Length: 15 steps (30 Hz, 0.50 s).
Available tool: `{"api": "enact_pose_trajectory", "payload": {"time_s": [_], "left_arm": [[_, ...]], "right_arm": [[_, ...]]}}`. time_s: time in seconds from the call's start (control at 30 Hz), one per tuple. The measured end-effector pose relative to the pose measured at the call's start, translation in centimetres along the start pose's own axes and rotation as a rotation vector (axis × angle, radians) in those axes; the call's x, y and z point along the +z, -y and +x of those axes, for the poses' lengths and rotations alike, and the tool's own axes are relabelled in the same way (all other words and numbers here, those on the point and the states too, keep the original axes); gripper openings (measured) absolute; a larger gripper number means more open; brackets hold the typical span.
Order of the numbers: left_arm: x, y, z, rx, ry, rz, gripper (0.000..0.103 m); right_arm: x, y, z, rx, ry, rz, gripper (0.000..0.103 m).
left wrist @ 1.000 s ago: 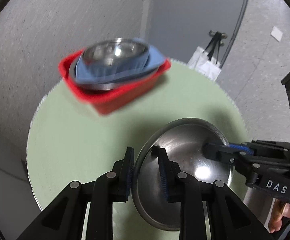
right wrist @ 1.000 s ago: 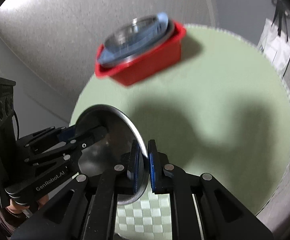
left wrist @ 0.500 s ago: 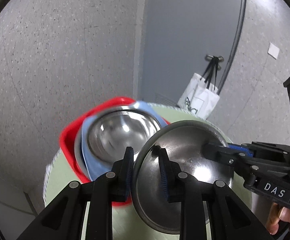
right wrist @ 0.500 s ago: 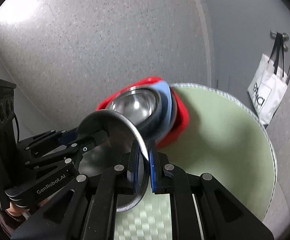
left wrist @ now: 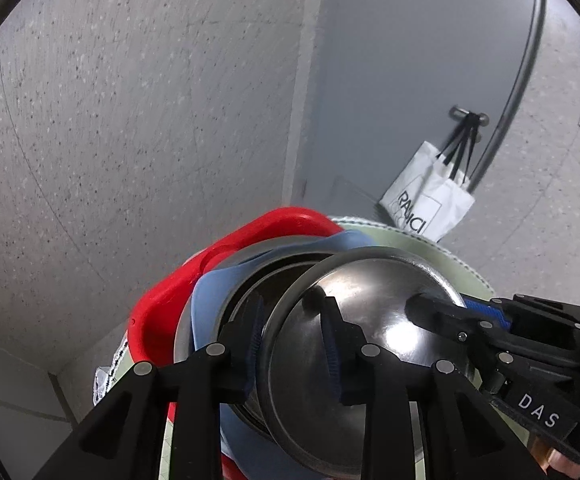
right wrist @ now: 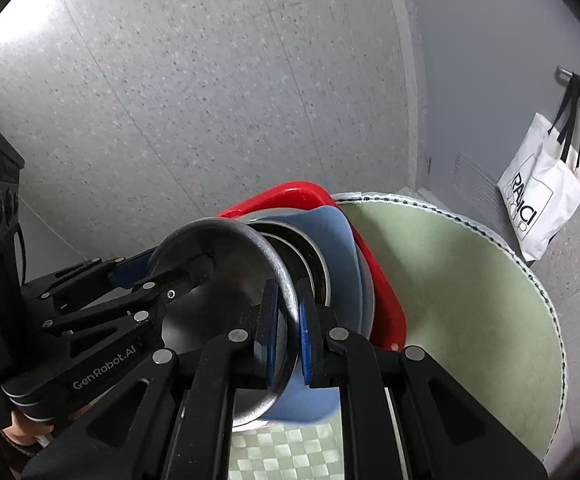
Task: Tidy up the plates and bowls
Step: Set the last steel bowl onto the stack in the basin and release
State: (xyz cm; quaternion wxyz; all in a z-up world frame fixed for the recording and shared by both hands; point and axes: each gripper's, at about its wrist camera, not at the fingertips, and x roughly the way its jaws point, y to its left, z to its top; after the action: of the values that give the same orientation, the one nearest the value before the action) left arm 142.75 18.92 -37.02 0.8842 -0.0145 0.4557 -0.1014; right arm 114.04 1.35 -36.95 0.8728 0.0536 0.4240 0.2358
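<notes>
Both wrist cameras are looking forward along their fingers, very close in, angled slightly downward toward the speckled wall. Both views are sharing the steel bowl (left wrist: 354,344), red basket (left wrist: 193,280), green counter (right wrist: 470,288) and hanging white bag (left wrist: 426,204).

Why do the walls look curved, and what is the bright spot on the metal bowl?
Left wrist view: the fisheye lens bends the wall seams and darkens the corners; the spot is lamp glare on the steel bowl. The white tote bag looks slightly blurred. Right wrist view: same curving, with a bright patch on the wall.
</notes>
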Motion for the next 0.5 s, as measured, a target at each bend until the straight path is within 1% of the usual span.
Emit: {"api": "enact_pose_trajectory", "payload": {"time_s": [0.1,0.27,0.3,0.43,0.47,0.5], "left_arm": [[0.5,-0.7,2.0,0.002,-0.029,-0.014,0.026],[1.6,-1.3,3.8,-0.008,-0.043,-0.023,0.026],[1.7,-1.2,4.0,-0.01,-0.042,-0.02,0.029],[1.7,-1.2,4.3,-0.023,-0.04,-0.015,0.035],[1.5,-1.2,4.2,-0.03,-0.042,-0.015,0.042],[1.4,-1.1,4.0,-0.035,-0.039,-0.014,0.047]], "right_arm": [[0.2,-0.3,1.3,-0.022,-0.02,-0.017,0.009],[0.1,-0.4,2.7,-0.053,-0.041,-0.025,0.009],[0.1,-0.2,2.9,-0.056,-0.041,-0.021,0.009],[0.2,-0.1,3.0,-0.05,-0.039,-0.007,0.009],[0.2,-0.2,2.9,-0.049,-0.039,-0.005,0.01],[0.1,-0.2,2.8,-0.047,-0.041,-0.002,0.01]]}}
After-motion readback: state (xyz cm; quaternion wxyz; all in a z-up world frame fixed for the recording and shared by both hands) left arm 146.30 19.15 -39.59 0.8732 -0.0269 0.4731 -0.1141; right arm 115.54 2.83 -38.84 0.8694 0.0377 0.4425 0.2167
